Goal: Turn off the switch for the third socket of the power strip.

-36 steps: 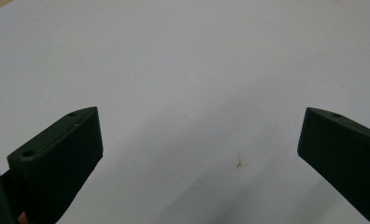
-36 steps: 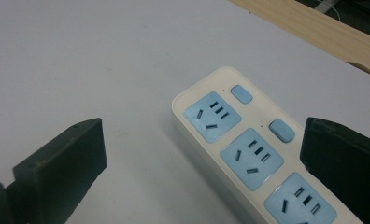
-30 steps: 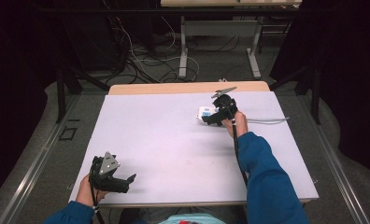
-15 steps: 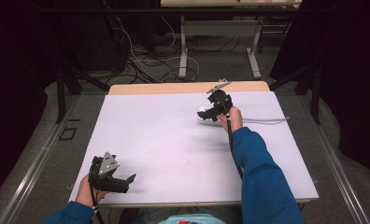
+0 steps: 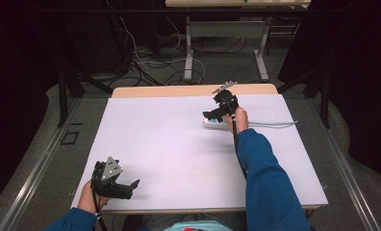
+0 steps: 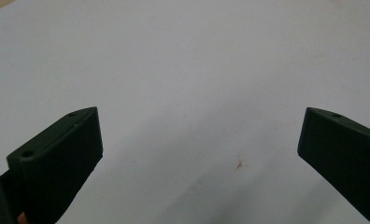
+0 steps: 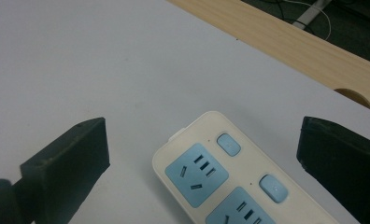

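Power strip [image 7: 220, 182], cream with pale blue sockets and switches, lay flat on the white table [image 5: 179, 144] toward two o'clock, its cord [image 5: 275, 124] trailing right. Rigid, light and smooth-sided, it looked best gripped across its narrow width, clear of the switches, and likely to be tugged by the cord. The right gripper [image 7: 202, 154] hovered just above its free end, jaws spread wide, one on each side, touching nothing. At seven o'clock the left gripper [image 5: 126, 186] waited over bare table, equally wide and empty.
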The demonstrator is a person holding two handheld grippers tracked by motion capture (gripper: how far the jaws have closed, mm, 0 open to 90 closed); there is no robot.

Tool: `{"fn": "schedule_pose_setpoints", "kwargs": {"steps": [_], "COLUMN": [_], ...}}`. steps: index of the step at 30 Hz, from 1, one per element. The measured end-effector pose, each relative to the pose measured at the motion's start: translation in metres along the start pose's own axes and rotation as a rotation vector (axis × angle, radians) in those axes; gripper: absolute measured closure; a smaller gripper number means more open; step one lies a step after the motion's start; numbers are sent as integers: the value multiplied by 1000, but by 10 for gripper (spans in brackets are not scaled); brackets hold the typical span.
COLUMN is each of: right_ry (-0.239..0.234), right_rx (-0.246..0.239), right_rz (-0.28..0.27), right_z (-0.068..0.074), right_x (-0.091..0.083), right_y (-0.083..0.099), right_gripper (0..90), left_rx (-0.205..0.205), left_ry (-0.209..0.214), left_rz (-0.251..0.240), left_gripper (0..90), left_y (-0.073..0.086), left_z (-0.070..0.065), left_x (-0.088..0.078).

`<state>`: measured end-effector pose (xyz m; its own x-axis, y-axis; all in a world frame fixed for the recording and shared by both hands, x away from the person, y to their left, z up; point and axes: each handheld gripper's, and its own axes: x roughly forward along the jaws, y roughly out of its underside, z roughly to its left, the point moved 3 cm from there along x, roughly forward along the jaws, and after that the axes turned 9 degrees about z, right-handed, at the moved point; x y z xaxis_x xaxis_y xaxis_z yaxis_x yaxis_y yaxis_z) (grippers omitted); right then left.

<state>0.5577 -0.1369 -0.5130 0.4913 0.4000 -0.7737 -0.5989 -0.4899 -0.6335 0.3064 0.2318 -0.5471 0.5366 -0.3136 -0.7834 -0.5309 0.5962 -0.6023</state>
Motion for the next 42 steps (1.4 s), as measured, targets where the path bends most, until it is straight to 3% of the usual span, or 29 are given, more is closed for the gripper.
{"fn": "schedule_pose_setpoints", "kwargs": {"steps": [7, 8, 17, 18, 19, 22, 24, 25, 32, 42], "right_ry": [4, 6, 30, 33, 33, 49, 39, 39, 57, 85], "right_rx": [11, 18, 55, 54, 54, 56, 65, 65, 59, 62], "right_rz": [-16, -19, -31, -28, -28, -24, -7, -7, 11, 38], "right_z": [-6, -7, -16, -16, -16, -17, -17, -17, -16, -16], "right_x": [4, 4, 9, 10, 10, 12, 15, 15, 23, 37], "right_y": [1, 2, 5, 5, 5, 5, 7, 7, 7, 8], "right_gripper": [48, 63, 210, 293, 293, 438, 588, 588, 896, 900], "left_rx": [-7, -1, -2, -4, -1, -1, -1, -1, -3, -1], "left_ry": [-12, 1, 3, -2, 0, -1, 0, -1, 1, 3], "left_rz": [-21, -4, -2, -11, -4, -5, -4, -10, -8, -3], "left_gripper": [1, 1, 1, 1, 1, 1, 2, 2, 2, 2], "left_y": [0, 0, 0, 0, 0, 0, 0, 0, 0, 0], "left_z": [-1, 0, 0, 0, 0, -1, 0, -1, -1, -1], "left_x": [2, 1, 0, 1, 1, 1, 1, 1, 1, 2]}}
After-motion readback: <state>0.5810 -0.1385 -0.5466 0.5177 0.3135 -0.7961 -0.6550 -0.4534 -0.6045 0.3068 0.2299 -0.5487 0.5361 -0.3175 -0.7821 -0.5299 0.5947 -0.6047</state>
